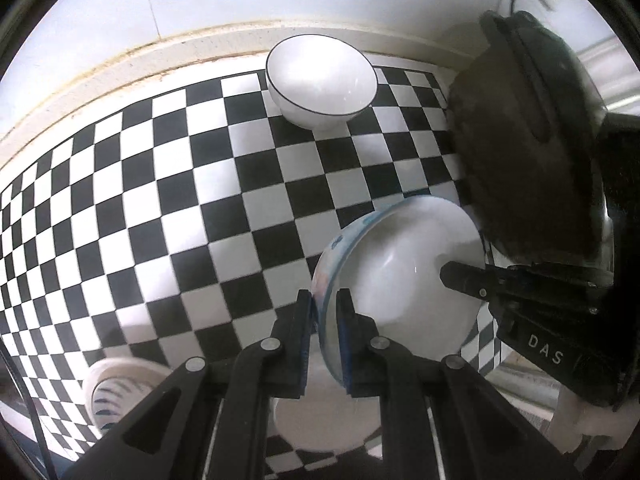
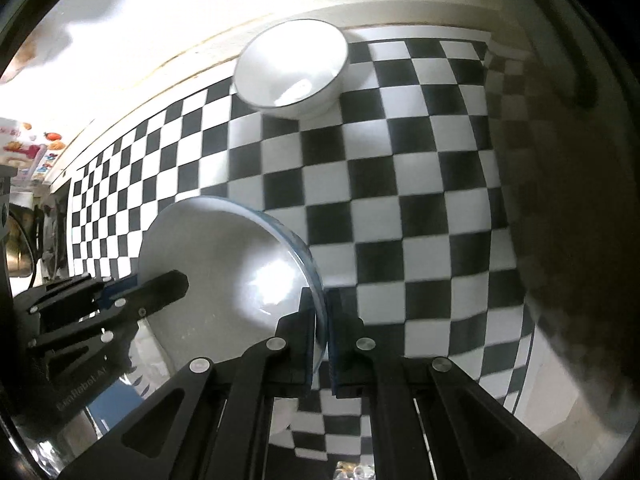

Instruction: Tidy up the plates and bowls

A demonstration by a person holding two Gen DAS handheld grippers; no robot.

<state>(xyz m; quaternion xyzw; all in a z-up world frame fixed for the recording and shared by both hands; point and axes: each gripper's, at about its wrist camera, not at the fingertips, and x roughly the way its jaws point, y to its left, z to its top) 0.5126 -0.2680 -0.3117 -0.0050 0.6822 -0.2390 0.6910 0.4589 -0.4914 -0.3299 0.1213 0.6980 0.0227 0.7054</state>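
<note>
Black-and-white checkered cloth covers the bench, filling most of both views. At lower centre, a white ceramic bowl with a blue-patterned outside is tilted on edge above the cloth. The left tongs are clenched on its rim at one side, the right tongs on the opposite rim. A smaller white dark-rimmed bowl sits upper centre, well apart.
</note>
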